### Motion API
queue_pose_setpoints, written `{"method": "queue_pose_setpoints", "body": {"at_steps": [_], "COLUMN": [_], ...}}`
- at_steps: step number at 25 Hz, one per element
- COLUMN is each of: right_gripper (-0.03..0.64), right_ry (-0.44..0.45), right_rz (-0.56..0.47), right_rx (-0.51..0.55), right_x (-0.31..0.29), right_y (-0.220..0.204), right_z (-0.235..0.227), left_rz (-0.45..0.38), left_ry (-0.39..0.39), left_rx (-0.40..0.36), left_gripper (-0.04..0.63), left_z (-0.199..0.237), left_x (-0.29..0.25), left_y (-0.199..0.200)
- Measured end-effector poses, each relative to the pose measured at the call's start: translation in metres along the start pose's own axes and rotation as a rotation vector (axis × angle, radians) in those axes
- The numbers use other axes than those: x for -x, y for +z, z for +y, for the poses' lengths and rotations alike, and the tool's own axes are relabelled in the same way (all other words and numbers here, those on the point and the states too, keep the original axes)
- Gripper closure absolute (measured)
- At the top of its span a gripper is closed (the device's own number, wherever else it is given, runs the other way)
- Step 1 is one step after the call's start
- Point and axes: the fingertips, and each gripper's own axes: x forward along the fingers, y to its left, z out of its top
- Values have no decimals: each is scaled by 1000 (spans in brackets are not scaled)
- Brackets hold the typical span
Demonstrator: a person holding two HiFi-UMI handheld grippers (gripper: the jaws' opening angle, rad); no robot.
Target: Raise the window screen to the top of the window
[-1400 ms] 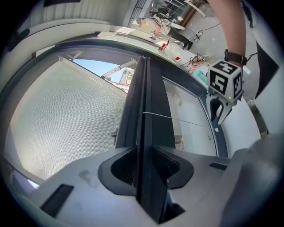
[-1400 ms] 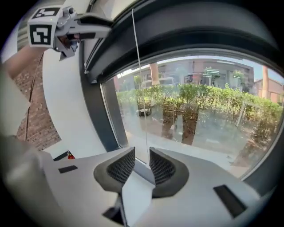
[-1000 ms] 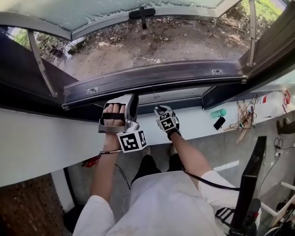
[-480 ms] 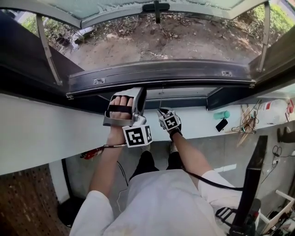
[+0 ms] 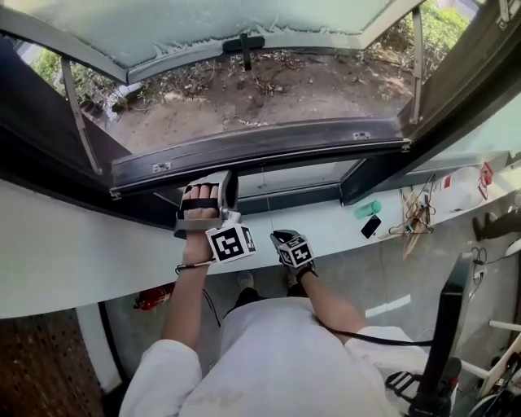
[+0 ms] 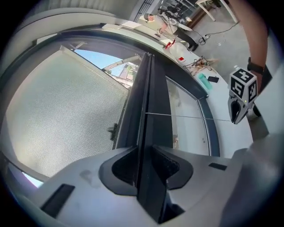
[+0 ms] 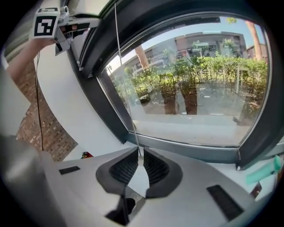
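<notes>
The window screen's dark bottom bar (image 5: 260, 145) runs across the open window, with the grey mesh (image 5: 203, 24) stretching away above it. My left gripper (image 5: 215, 181) is shut on this bar (image 6: 148, 111). Its jaws have just been closing, and the bar stands between the pads (image 6: 124, 166). A thin cord (image 5: 263, 195) hangs from the bar. My right gripper (image 5: 281, 238) sits below it over the white sill. In the right gripper view the jaws (image 7: 139, 155) are shut on the cord (image 7: 124, 80), which runs up past the frame.
The white sill (image 5: 65, 252) runs left to right under the window. On its right end lie a teal object (image 5: 368, 209), a phone (image 5: 371, 226) and some tools (image 5: 415, 216). A black monitor edge (image 5: 448, 326) stands at the lower right. A small red thing (image 5: 151, 297) lies below the sill.
My right gripper has drawn back from the window toward the person, still on the cord. The left gripper has stayed on the bar.
</notes>
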Motion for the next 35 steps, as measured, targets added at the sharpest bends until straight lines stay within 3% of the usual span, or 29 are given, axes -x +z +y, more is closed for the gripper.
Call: {"method": "queue_pose_setpoints", "body": {"at_steps": [5,13,20,25,27,31,35], "right_gripper": [577,577,577,577,577,577,577], "right_ry": [-56,-33,-53,-42,-31,-29,-23], "right_rz": [24,39,38,46,47,32,26], "right_rx": [-12,-15,-33,-20,-20,-31,-40], "right_x": [17,16,27,25,24,25,24], "right_y": [-5,-14,-14,-12,-11,-6,-5], "right_z": [-23,-7,-21,-17,-14,-17,-15], "left_rz": [1,10,-44,-61,-56,-56,-77], "left_ry": [15,11,71,59,89,170,189], "left_rx": [4,27,127,128,146,218,381], "left_gripper": [505,526,514,511,511,511,511], "left_z": [0,-2,-1,2,5,14,15], "left_x": [0,-1,0,1,6,17,27], "left_y": [1,3,2,4,3,2,-2]}}
